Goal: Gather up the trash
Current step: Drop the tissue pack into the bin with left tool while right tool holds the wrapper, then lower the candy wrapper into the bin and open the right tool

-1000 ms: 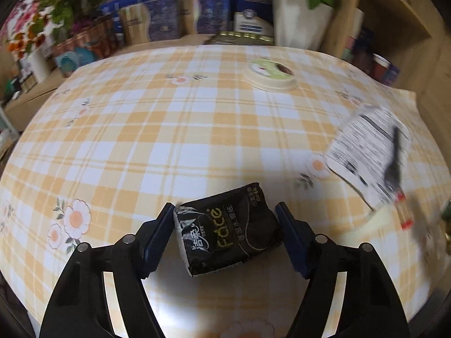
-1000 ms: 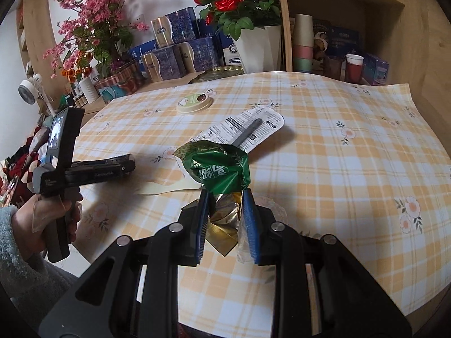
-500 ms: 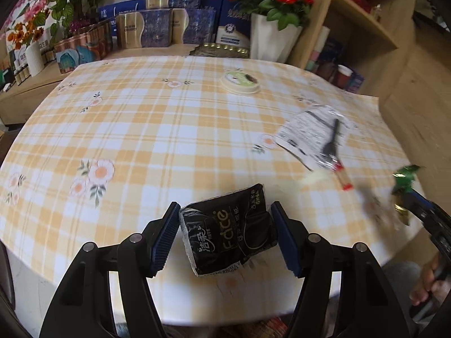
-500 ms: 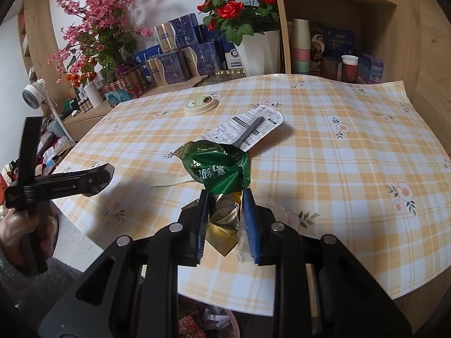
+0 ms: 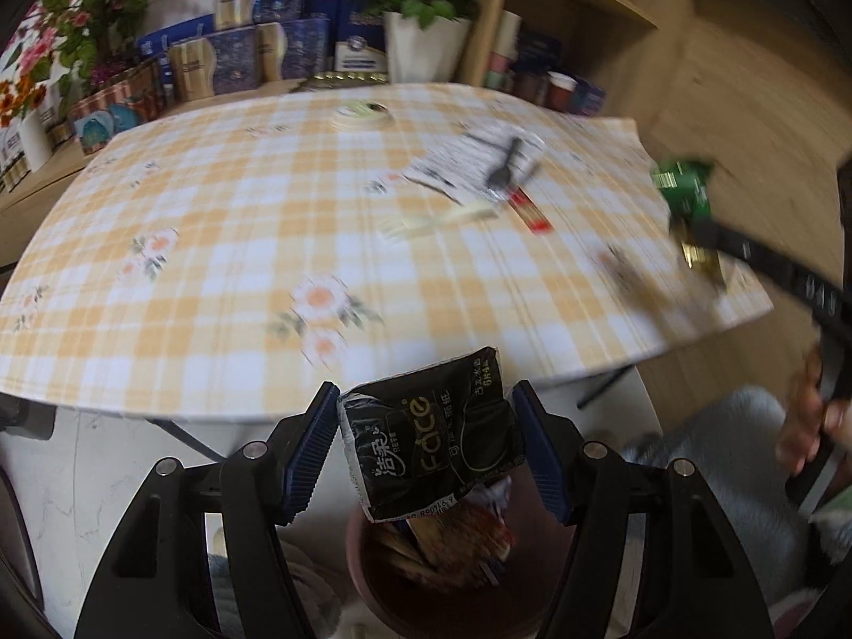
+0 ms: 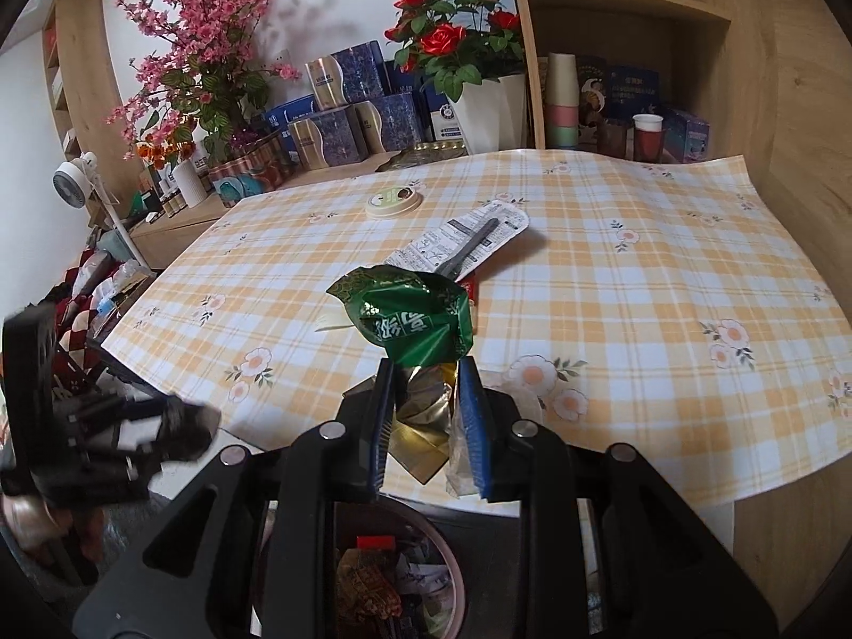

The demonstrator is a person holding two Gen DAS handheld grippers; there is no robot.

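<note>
My left gripper [image 5: 426,442] is shut on a black tissue pack [image 5: 431,447] and holds it off the table's front edge, above a pink trash bin [image 5: 373,575] with wrappers in it. My right gripper [image 6: 426,415] is shut on a green and gold wrapper [image 6: 415,325], held over the table's near edge; the same bin [image 6: 452,570] shows below it. The right gripper with the wrapper also shows in the left wrist view [image 5: 687,197]. The left gripper shows blurred at the left of the right wrist view [image 6: 181,426].
On the checked tablecloth [image 6: 639,287] lie a white printed package with a black fork [image 6: 468,245], a round lid [image 6: 391,202], a cream plastic fork [image 5: 426,221] and a red-tipped stick [image 5: 527,210]. Flower pots, boxes and shelves stand behind.
Both grippers have pulled back from the table with their loads. The left one now hangs past the edge over the bin; the bin has come into view below the right one.
</note>
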